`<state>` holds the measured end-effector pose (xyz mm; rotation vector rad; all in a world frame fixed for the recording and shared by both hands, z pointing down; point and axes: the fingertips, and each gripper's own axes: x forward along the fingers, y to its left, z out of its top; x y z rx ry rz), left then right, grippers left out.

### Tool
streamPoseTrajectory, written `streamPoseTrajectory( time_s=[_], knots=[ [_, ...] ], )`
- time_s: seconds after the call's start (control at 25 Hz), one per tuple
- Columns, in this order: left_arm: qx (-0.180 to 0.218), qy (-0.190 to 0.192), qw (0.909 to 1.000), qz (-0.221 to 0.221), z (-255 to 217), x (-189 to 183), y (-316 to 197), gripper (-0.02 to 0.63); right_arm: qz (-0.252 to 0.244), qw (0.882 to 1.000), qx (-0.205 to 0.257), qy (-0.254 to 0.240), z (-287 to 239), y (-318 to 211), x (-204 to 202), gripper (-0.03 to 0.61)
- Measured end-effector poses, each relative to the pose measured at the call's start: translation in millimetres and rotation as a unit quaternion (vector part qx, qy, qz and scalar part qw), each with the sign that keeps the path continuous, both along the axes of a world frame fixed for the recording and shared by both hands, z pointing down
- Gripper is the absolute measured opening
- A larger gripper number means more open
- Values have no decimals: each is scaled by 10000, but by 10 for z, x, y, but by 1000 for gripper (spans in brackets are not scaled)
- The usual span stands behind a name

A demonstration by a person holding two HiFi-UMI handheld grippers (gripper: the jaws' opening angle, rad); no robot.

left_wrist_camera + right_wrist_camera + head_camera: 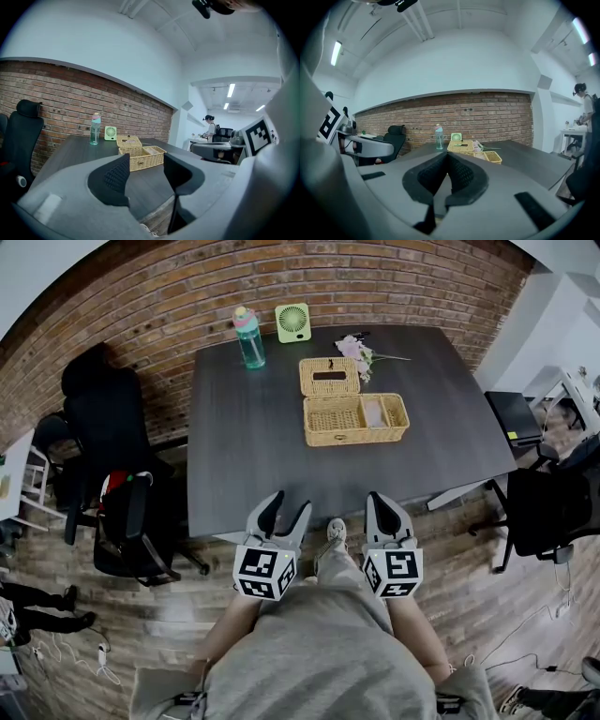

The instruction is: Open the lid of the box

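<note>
A wicker box (pixel 356 418) stands on the dark table (pixel 244 446), right of its middle. Its lid (pixel 329 377) lies folded back flat behind it, and the compartments inside show. Both grippers hang at the table's near edge, well short of the box. My left gripper (pixel 290 502) is open with nothing between its jaws. My right gripper (pixel 380 501) is shut and holds nothing. In the left gripper view the box (pixel 142 157) shows between the spread jaws of the left gripper (pixel 146 161). In the right gripper view the box (pixel 490 156) and lid (pixel 461 146) sit beyond the shut right gripper (pixel 447 157).
A teal bottle (pixel 249 337), a small green fan (pixel 292 322) and pink flowers (pixel 358 352) stand at the table's far edge by the brick wall. Black office chairs (pixel 103 399) flank the table on the left; another chair (pixel 548 507) is on the right. A person (pixel 209 126) stands far off.
</note>
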<state>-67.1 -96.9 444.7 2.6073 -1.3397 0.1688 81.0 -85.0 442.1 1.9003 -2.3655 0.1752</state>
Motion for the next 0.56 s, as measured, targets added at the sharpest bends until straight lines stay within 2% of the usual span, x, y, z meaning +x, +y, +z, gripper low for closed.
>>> streamPoseTrajectory(
  time_s=[0.56],
  knots=[
    [-42, 17, 10000, -10, 17, -54, -41, 225, -33, 10000, 4, -57, -5, -36, -70, 0]
  ],
)
